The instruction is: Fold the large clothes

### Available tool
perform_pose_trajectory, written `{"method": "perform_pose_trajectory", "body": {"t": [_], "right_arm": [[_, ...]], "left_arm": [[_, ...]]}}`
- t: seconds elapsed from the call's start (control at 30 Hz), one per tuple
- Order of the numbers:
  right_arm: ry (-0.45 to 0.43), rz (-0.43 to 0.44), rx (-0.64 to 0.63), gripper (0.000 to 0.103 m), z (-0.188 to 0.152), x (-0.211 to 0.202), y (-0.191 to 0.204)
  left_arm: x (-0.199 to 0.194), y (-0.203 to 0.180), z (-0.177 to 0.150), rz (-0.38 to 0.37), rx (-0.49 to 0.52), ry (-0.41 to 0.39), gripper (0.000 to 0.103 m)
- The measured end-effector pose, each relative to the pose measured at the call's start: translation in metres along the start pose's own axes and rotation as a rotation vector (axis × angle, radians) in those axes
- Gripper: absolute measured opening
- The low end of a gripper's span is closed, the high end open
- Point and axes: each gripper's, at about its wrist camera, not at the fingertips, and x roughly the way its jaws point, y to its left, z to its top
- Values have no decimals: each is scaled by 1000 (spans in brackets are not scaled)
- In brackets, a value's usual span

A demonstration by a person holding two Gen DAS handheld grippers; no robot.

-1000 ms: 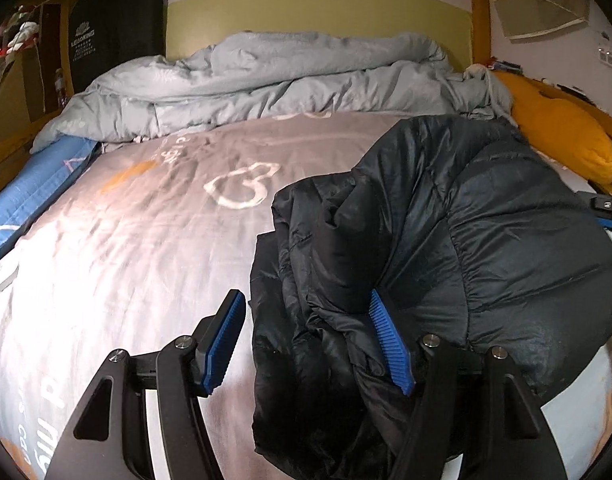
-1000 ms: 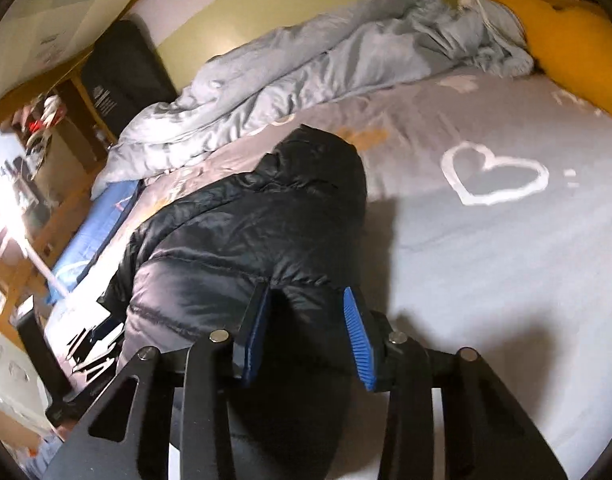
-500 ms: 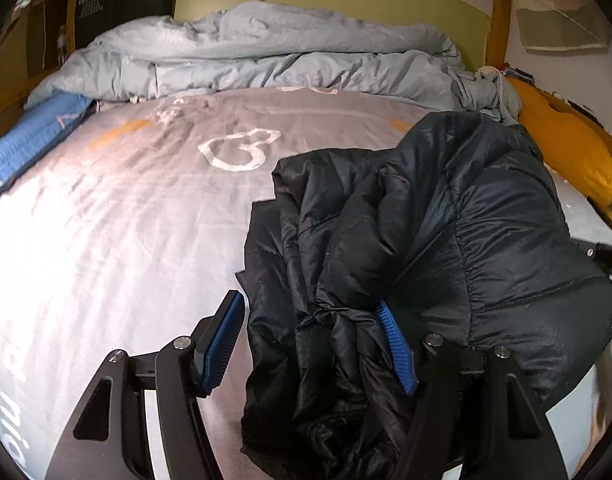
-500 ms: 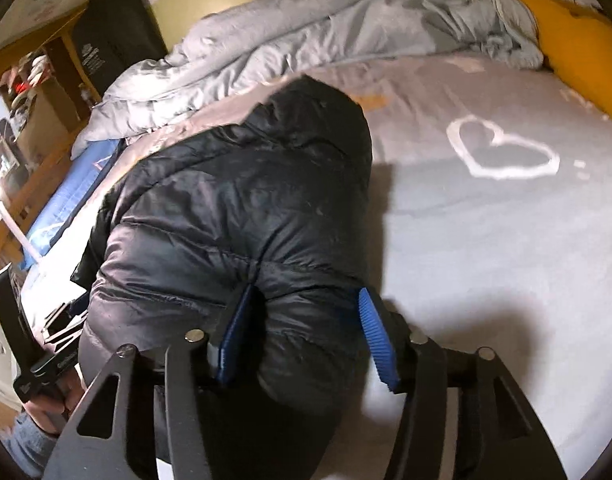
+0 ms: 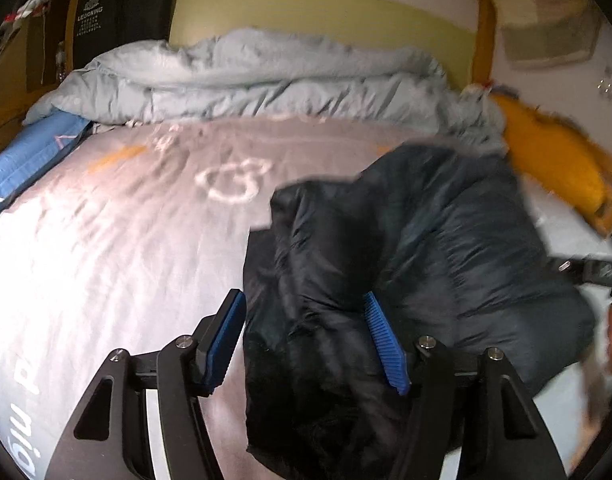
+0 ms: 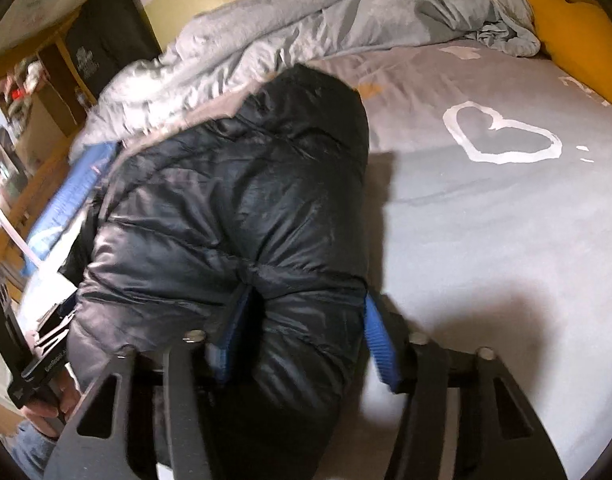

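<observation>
The right tool (image 6: pixel 306 298) is seen clenched on a rolled, puffy end of the black quilted jacket (image 6: pixel 226 200). Its blue pads (image 6: pixel 376 336) are pressed against both sides of the bulge, one of them sunk into a crease. Its jaws have just been closing, with the fabric filling the gap between them.

The left tool (image 5: pixel 302 296) is held released. Crumpled folds of the jacket (image 5: pixel 446 240) lie between its jaws. One blue pad (image 5: pixel 382 344) rests against the fabric, while the other stands just beside the jacket's edge, over bare sheet. Whether that second pad touches the fabric cannot be told through the blur.

The jacket is bundled in a thick heap by the near edge of the bed (image 5: pixel 106 240), with its hooded end pointed toward the far edge. In the right wrist view, the left tool (image 6: pixel 26 356) is seen just past the heap, held in a hand (image 6: pixel 62 396).

The grey sheet is printed with a white heart outline (image 6: pixel 502 136), which lies well apart from the jacket. A rumpled pale grey duvet (image 5: pixel 266 76) is piled along the far edge. A yellow pillow (image 5: pixel 554 160) is set by the far right corner, and a blue cloth (image 5: pixel 30 160) lies along the left edge.
</observation>
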Motion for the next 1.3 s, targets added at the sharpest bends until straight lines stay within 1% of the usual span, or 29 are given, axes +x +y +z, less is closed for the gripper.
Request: {"method": "perform_pose_trajectory", "body": {"t": [0.07,0.1,0.13,0.17,0.2,0.3,0.33,0.37,0.4,0.47,0.5,0.53,0.57,0.63,0.7,0.77,0.8,0.83,0.9,0.93,0.97,1.0,1.03,1.07,1.1,1.13,1.17,1.23,1.3], "right_arm": [[-15,13,-9,46,2,-9,6],[-21,29,-2,46,3,-13,7],[-21,46,7,46,3,-16,8],[-14,52,12,46,3,-16,9],[-5,54,14,47,3,-17,11],[-2,49,-18,47,0,-21,19],[-6,48,-20,48,0,-22,20],[-8,49,-14,48,0,-24,19],[-15,47,-1,49,0,-26,18],[-35,57,23,57,-1,-32,16],[-41,74,23,63,-1,-35,17],[-39,90,18,68,-2,-37,18],[-37,103,15,70,-3,-37,21],[-24,107,5,80,-6,-35,26],[-6,85,-1,83,-12,-27,28],[25,77,24,85,-15,-16,24],[42,91,60,86,-17,-11,18],[57,118,97,86,-18,-6,12],[85,178,163,86,-20,4,1],[90,208,189,84,-21,8,-4],[88,237,204,80,-23,10,-7],[79,255,215,69,-23,11,-8],[60,254,217,61,-24,10,-8],[38,252,203,57,-24,8,-6],[14,245,179,52,-24,5,-3],[-2,238,165,48,-24,3,0],[-18,235,153,46,-24,1,2],[-46,239,130,41,-23,-6,7],[-77,240,102,40,-21,-14,12]], "left_arm": [[-21,-4,8,-85,-17,-52,64],[-33,-10,12,-127,-6,-84,66],[-41,-17,16,-152,8,-104,74],[-46,-22,19,-165,18,-116,80],[-50,-28,21,-166,26,-117,87],[-40,-38,25,-136,31,-48,88],[-29,-38,24,-68,35,-12,87],[-21,-36,21,-18,33,10,88],[-14,-32,18,2,17,23,88],[-4,-16,15,34,-52,42,91],[-1,-11,15,41,-70,50,95],[4,-6,13,44,-85,60,96],[8,-3,11,40,-87,70,96],[16,-1,6,27,-88,99,96],[25,4,1,0,-116,134,97],[35,17,-4,-65,-195,184,97],[39,24,-6,-102,-237,208,97],[44,34,-9,-152,-302,238,97],[48,40,-11,-192,-345,255,98],[47,40,-12,-198,-335,250,98],[47,39,-12,-207,-329,246,97],[47,38,-12,-216,-334,245,97],[49,39,-13,-236,-346,247,95],[50,41,-13,-263,-361,247,91],[49,42,-14,-300,-375,245,77],[48,42,-13,-346,-389,243,67],[46,41,-12,-370,-386,232,62],[37,37,-9,-384,-348,199,47],[27,31,-4,-390,-313,167,41]]}}
